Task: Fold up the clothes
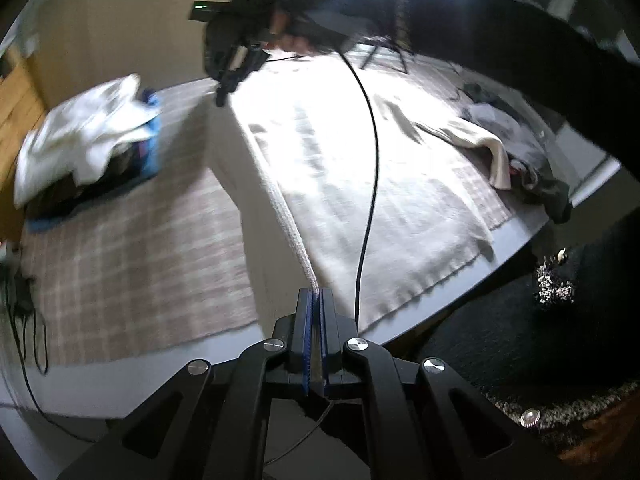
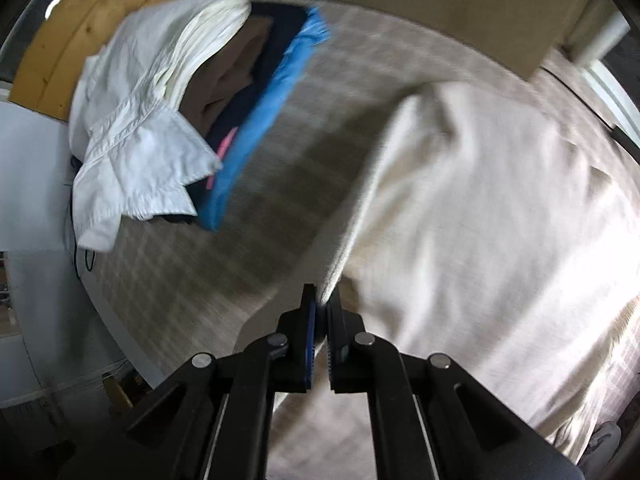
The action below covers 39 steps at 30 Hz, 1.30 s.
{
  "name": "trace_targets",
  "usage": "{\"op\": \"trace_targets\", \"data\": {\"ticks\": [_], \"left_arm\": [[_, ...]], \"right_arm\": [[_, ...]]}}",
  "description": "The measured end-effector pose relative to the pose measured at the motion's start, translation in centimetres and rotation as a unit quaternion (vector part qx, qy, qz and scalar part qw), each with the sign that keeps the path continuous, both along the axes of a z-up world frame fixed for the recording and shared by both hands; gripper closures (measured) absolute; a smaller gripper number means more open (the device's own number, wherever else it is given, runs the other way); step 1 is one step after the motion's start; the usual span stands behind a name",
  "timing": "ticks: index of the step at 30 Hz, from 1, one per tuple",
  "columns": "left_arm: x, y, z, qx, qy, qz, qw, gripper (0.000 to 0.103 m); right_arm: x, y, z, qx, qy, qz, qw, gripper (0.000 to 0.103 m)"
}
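Observation:
A large cream garment (image 1: 360, 184) lies spread over the checked cloth on the table, its left edge lifted into a ridge. My left gripper (image 1: 317, 298) is shut on the near end of that edge. In the left wrist view the right gripper (image 1: 224, 88) hangs at the far end of the same edge, held by a person's hand (image 1: 296, 42). In the right wrist view my right gripper (image 2: 322, 300) is shut on the cream garment (image 2: 480, 220), whose edge rises from the table between the pads.
A stack of folded clothes (image 1: 92, 144) with a white shirt (image 2: 136, 120) on top sits at the table's left. More loose clothes (image 1: 520, 160) lie at the far right. A black cable (image 1: 370, 168) hangs across the garment. A dark sleeve (image 1: 500, 28) reaches overhead.

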<state>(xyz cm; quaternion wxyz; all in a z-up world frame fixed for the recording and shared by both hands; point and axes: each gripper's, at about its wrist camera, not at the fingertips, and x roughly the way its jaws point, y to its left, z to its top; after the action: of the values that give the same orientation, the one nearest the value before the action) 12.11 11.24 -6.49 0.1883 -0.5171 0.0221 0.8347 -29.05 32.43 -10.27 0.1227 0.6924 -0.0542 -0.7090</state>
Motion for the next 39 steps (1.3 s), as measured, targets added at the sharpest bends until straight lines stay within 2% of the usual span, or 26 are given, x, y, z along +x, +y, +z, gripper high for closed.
{"op": "trace_targets", "data": {"ticks": [2, 4, 7, 8, 9, 11, 12, 13, 14, 16, 19, 20, 23, 25, 28, 31, 33, 34, 39], "left_arm": [[-0.7, 3.5, -1.0, 0.002, -0.001, -0.017, 0.9999, 0.1], [-1.3, 6.5, -2.6, -0.015, -0.001, -0.034, 0.9993, 0.1], [-2.4, 10.1, -6.4, -0.038, -0.031, -0.052, 0.9975, 0.098], [-2.7, 10.5, -7.7, -0.04, -0.051, -0.047, 0.9968, 0.095], [-2.8, 10.6, -8.8, -0.039, -0.078, -0.033, 0.9957, 0.095], [-1.7, 10.1, -8.6, -0.023, -0.092, -0.016, 0.9954, 0.094], [-0.9, 9.7, -8.0, -0.013, -0.093, -0.008, 0.9956, 0.082], [0.1, 9.0, -7.1, -0.003, -0.085, 0.004, 0.9963, 0.074], [1.1, 8.2, -6.1, 0.008, -0.077, 0.015, 0.9969, 0.062], [2.2, 6.4, -4.9, 0.023, -0.07, 0.045, 0.9963, 0.062], [1.2, 4.5, -5.8, 0.029, -0.075, 0.093, 0.9923, 0.062], [0.6, 4.3, -6.3, 0.03, -0.078, 0.1, 0.9915, 0.062], [-0.6, 5.0, -8.4, 0.031, -0.098, 0.097, 0.99, 0.064], [-0.7, 5.5, -9.0, 0.026, -0.103, 0.095, 0.9898, 0.064], [-0.5, 5.1, -9.2, 0.042, -0.103, 0.107, 0.9881, 0.064], [-0.6, 4.6, -9.4, 0.044, -0.1, 0.12, 0.9867, 0.064], [-0.7, 4.5, -9.7, 0.043, -0.101, 0.123, 0.9862, 0.064], [-0.7, 4.4, -9.9, 0.043, -0.102, 0.125, 0.9859, 0.064], [-1.1, 5.1, -9.9, 0.049, -0.099, 0.121, 0.9865, 0.064]], "right_arm": [[-0.6, 0.3, 0.0, -0.005, 0.004, -0.008, 1.0, 0.098], [-5.4, -1.6, -0.7, -0.008, 0.003, -0.02, 1.0, 0.098], [-4.5, -0.3, -3.8, -0.021, 0.009, -0.027, 0.999, 0.098], [-4.1, 0.1, -4.7, -0.02, 0.007, -0.024, 0.999, 0.095], [-3.7, 0.5, -5.3, -0.009, -0.001, -0.019, 1.0, 0.091], [-2.7, 1.2, -6.4, 0.007, -0.013, -0.008, 1.0, 0.083], [-2.0, 1.8, -6.1, 0.005, -0.004, -0.002, 1.0, 0.082], [-1.2, 2.4, -5.5, 0.013, 0.004, 0.001, 1.0, 0.077], [-0.4, 3.0, -4.9, 0.021, 0.013, 0.003, 1.0, 0.069], [1.7, 4.0, -3.7, 0.009, 0.025, 0.007, 1.0, 0.067], [5.1, 3.9, -2.4, -0.057, 0.025, 0.005, 0.998, 0.067], [6.0, 3.1, -2.3, -0.075, 0.019, 0.012, 0.997, 0.064], [8.5, -0.2, -3.1, -0.08, -0.011, 0.037, 0.996, 0.061], [11.4, -1.5, -3.0, -0.082, -0.029, 0.051, 0.995, 0.061], [14.7, -2.8, -3.7, -0.09, -0.057, 0.073, 0.992, 0.061], [16.3, -4.1, -4.5, -0.084, -0.06, 0.089, 0.991, 0.061], [16.7, -4.1, -4.5, -0.093, -0.053, 0.088, 0.99, 0.081], [16.9, -4.0, -4.4, -0.099, -0.051, 0.087, 0.99, 0.099], [17.6, -1.0, -3.0, -0.145, -0.034, 0.065, 0.987, 0.098]]}}
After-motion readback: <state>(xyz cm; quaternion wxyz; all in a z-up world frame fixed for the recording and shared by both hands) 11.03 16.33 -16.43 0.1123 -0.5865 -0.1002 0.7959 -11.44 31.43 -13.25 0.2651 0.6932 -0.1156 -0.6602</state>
